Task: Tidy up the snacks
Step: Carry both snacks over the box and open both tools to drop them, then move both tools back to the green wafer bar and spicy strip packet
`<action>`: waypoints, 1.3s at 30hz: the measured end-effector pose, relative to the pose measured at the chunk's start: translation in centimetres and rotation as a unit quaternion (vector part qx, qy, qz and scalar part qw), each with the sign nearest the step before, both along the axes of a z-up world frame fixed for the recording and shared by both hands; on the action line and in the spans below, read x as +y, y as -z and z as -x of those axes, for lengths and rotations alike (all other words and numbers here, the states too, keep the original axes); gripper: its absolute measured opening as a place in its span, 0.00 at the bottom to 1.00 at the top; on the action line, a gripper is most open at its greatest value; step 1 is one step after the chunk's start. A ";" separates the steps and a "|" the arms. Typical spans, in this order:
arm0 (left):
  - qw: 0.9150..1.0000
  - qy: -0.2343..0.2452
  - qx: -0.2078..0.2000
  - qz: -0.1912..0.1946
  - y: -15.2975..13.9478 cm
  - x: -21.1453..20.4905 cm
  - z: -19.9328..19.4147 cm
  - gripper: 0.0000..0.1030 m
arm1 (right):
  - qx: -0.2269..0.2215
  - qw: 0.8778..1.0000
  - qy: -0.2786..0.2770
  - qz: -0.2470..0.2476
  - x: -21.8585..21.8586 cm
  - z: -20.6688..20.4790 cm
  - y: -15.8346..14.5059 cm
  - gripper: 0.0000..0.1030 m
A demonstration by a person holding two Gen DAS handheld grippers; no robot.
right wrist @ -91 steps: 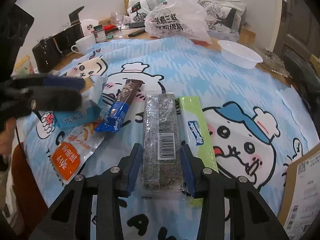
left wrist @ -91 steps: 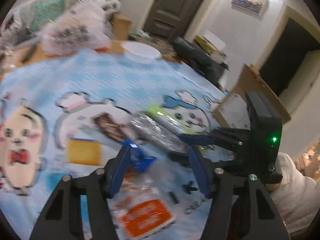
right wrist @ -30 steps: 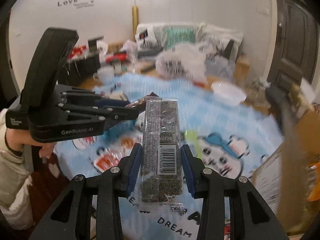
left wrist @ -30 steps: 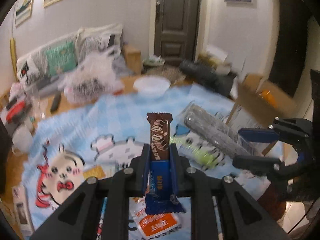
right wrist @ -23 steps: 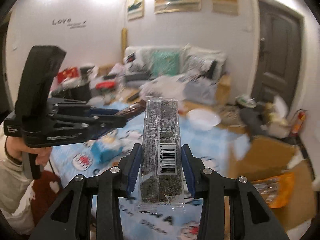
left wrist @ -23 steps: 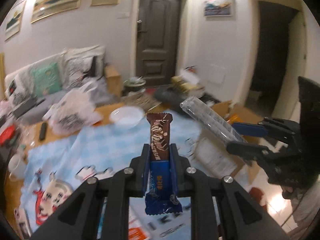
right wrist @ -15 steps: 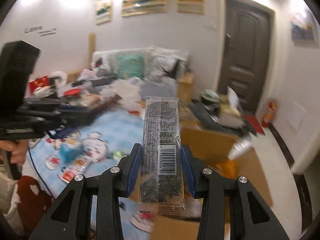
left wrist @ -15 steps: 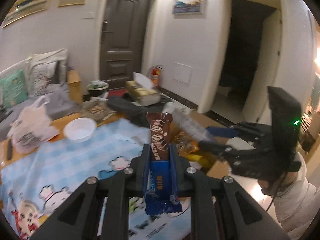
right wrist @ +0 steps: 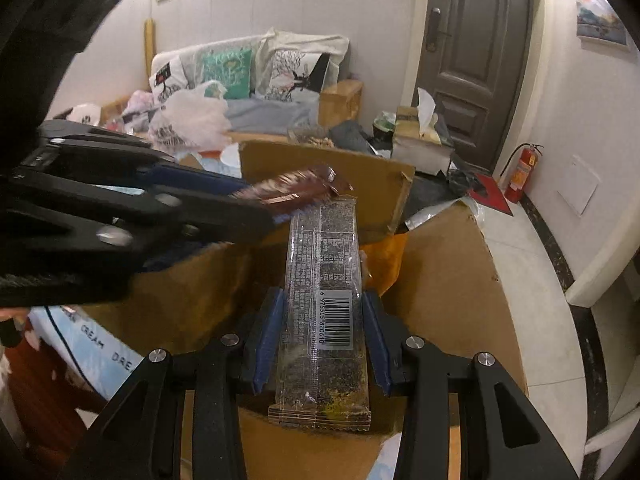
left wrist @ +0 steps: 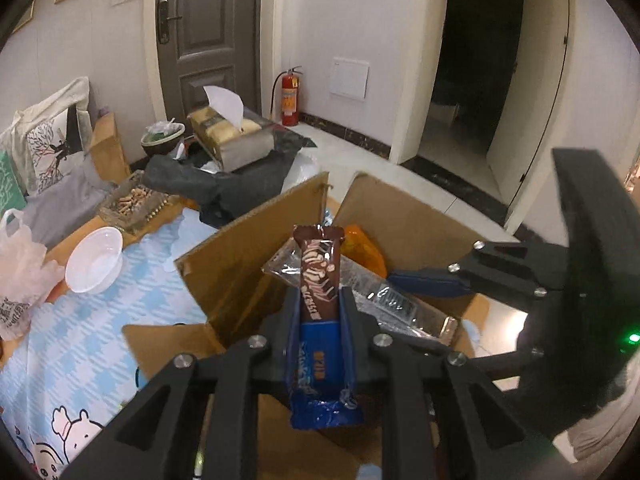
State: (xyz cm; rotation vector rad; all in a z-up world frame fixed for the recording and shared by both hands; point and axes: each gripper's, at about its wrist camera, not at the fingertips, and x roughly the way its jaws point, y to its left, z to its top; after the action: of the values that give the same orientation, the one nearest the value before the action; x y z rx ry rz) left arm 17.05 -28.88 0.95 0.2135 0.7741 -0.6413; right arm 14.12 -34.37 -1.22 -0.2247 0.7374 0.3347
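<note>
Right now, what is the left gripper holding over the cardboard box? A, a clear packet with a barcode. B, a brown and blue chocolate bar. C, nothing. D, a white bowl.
B: the left gripper is shut on the chocolate bar, above the open cardboard box.

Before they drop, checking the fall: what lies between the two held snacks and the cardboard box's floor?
Left wrist view: only an orange packet lies inside the box, beyond the chocolate bar and clear packet.
</note>
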 end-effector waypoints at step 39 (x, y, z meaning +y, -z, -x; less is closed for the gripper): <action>0.959 -0.279 0.037 0.035 9.0 28.0 10.8 0.57 | -0.035 0.978 -0.203 -0.046 17.1 7.1 -2.0 0.47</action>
State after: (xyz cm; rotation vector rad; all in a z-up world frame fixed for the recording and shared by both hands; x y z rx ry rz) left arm 6.26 -0.87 -8.01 -0.0980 0.8357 -0.1395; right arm 7.07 -17.23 0.79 -0.2987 0.6010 0.7437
